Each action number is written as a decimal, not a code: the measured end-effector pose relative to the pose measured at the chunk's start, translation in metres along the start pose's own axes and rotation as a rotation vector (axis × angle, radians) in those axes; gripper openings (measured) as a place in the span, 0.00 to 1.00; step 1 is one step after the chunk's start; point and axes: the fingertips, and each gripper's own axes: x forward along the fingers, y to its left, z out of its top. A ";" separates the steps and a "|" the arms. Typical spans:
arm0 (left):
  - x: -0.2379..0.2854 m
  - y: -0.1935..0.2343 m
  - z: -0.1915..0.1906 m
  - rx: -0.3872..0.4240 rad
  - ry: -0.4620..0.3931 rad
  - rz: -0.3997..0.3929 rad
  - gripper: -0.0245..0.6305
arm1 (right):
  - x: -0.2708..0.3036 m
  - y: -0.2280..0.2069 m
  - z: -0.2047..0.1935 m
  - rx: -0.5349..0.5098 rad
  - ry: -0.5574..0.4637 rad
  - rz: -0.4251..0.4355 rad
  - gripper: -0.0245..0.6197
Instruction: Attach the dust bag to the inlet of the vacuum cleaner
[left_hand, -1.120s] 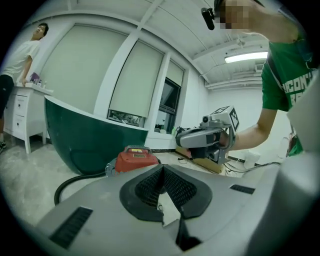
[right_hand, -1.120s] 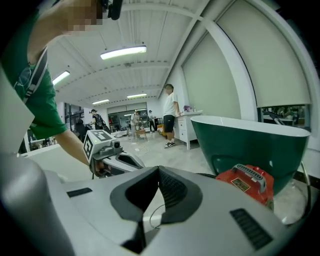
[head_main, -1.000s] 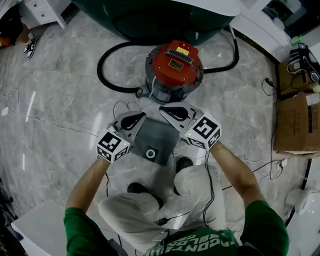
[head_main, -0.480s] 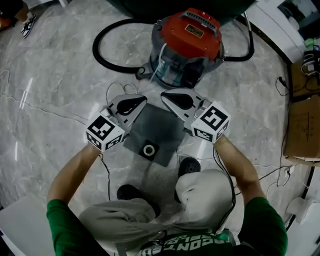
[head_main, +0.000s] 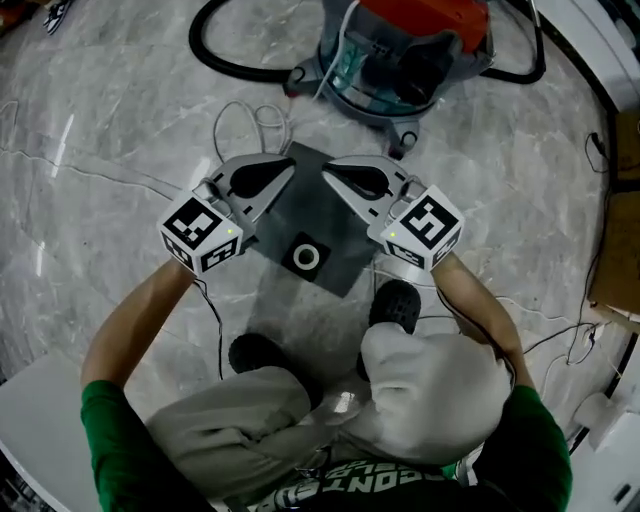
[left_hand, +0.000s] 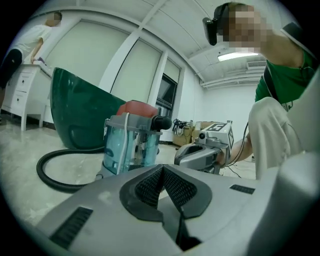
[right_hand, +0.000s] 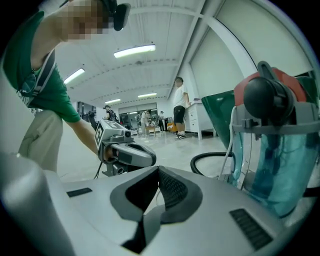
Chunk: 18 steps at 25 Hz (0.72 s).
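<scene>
The dust bag (head_main: 300, 215) is a dark grey square sheet with a white ring opening (head_main: 306, 258). It hangs spread between my two grippers, just above the floor. My left gripper (head_main: 288, 166) (left_hand: 162, 167) is shut on the bag's left edge. On the right edge my right gripper (head_main: 328, 166) (right_hand: 158, 170) is shut. The vacuum cleaner (head_main: 410, 45) has a red lid and a clear bluish canister and stands just beyond the bag. Its black round inlet (left_hand: 161, 122) (right_hand: 265, 97) faces toward me. In both gripper views the bag is mostly hidden under the jaws.
A black hose (head_main: 230, 60) loops on the marble floor left of the vacuum. A thin white cable (head_main: 250, 120) lies near the bag's far corner. My shoes (head_main: 397, 303) are right behind the bag. Cardboard boxes (head_main: 622, 220) stand at the right edge. A large green body (left_hand: 80, 115) sits behind the vacuum.
Both grippers have sunk toward the floor with the bag still between them. The view has dropped too, so the vacuum now looms larger and closer at the top.
</scene>
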 end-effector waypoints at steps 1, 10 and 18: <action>0.000 -0.003 -0.005 -0.004 0.003 -0.004 0.04 | 0.000 0.004 -0.007 0.009 0.003 0.001 0.05; -0.015 -0.028 -0.065 0.008 0.093 -0.028 0.04 | -0.002 0.046 -0.055 0.006 0.065 0.067 0.05; -0.029 -0.062 -0.132 0.028 0.211 -0.089 0.04 | -0.002 0.098 -0.125 -0.011 0.184 0.123 0.05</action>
